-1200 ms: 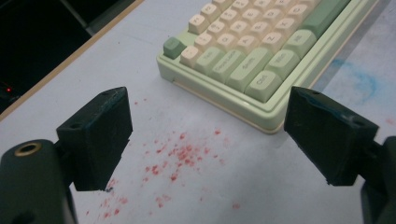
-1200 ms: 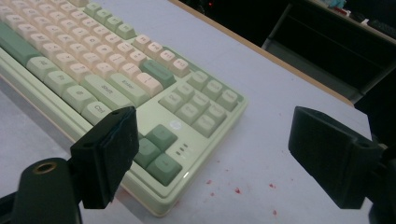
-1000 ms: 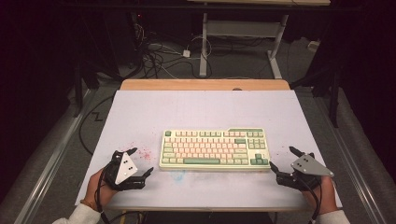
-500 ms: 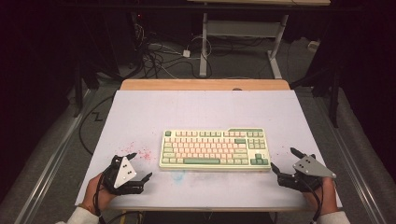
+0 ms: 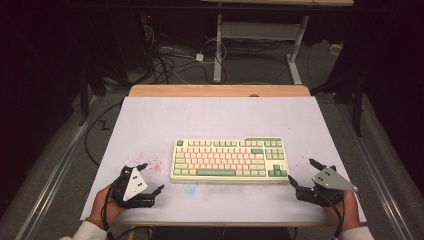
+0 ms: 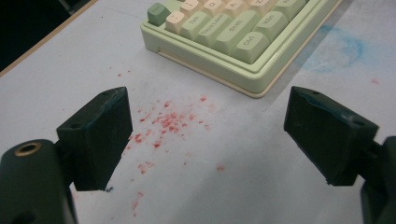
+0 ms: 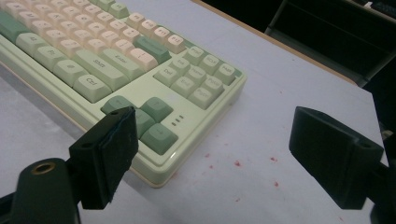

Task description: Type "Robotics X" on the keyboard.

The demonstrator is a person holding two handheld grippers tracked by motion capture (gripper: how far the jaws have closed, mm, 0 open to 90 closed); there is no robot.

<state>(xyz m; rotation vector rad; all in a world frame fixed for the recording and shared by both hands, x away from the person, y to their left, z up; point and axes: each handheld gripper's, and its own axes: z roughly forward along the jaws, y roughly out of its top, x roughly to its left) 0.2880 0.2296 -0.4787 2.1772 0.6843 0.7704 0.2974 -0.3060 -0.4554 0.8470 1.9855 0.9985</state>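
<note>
A pale green and cream keyboard (image 5: 229, 159) lies flat in the middle of the white table (image 5: 215, 120). My left gripper (image 5: 151, 177) rests near the front left, open, its jaws wide apart over red specks on the table; the keyboard's front left corner (image 6: 219, 37) lies just ahead of it. My right gripper (image 5: 301, 172) sits at the front right, open and empty. Its left jaw stands in front of the keyboard's arrow keys (image 7: 154, 123) and its right jaw hangs over bare table.
Red specks (image 6: 163, 123) and a blue smudge (image 6: 343, 51) mark the table surface. A wooden strip (image 5: 220, 90) runs along the far edge. Cables (image 5: 170, 60) and a stand's legs lie on the dark floor beyond. The table's front edge is close behind both hands.
Both grippers have drifted slightly back toward the table's front edge. The keyboard has not moved.
</note>
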